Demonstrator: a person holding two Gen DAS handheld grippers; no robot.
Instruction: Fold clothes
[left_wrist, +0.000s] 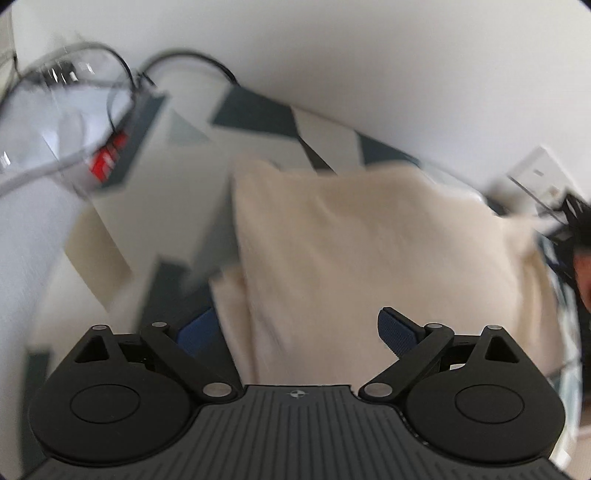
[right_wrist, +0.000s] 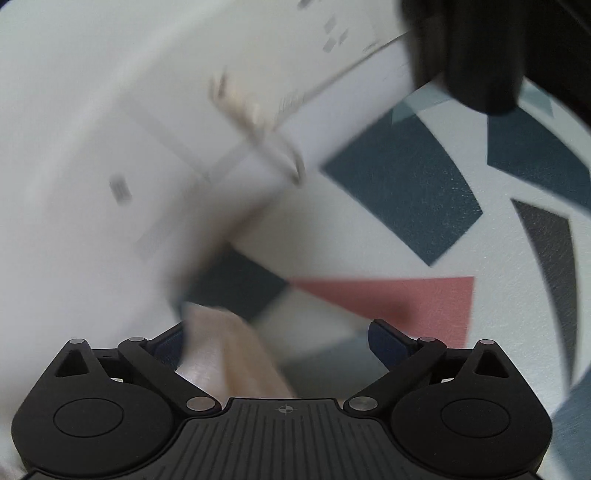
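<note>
A cream garment (left_wrist: 369, 236) lies in a broad folded slab on a patterned cloth (left_wrist: 258, 110) with dark teal and grey shapes. My left gripper (left_wrist: 295, 332) hangs over the garment's near end. It is open, its blue pads (left_wrist: 393, 332) stand wide apart, and neither presses on the fabric. The right wrist view shows only a cream corner of the garment (right_wrist: 229, 354), lying beside the left finger of my right gripper (right_wrist: 279, 341). That gripper is open too, with its right pad (right_wrist: 386, 341) well away from the fabric. Both views are blurred.
Grey and black cables (left_wrist: 74, 62) and a dark box with a red label (left_wrist: 110, 158) lie at the back left. A white wall (left_wrist: 369, 55) runs behind. A person's dark hair (left_wrist: 580, 221) shows at the right edge. Pink (right_wrist: 406, 299) and teal (right_wrist: 402, 188) patches mark the cloth, with a black object (right_wrist: 472, 48) above.
</note>
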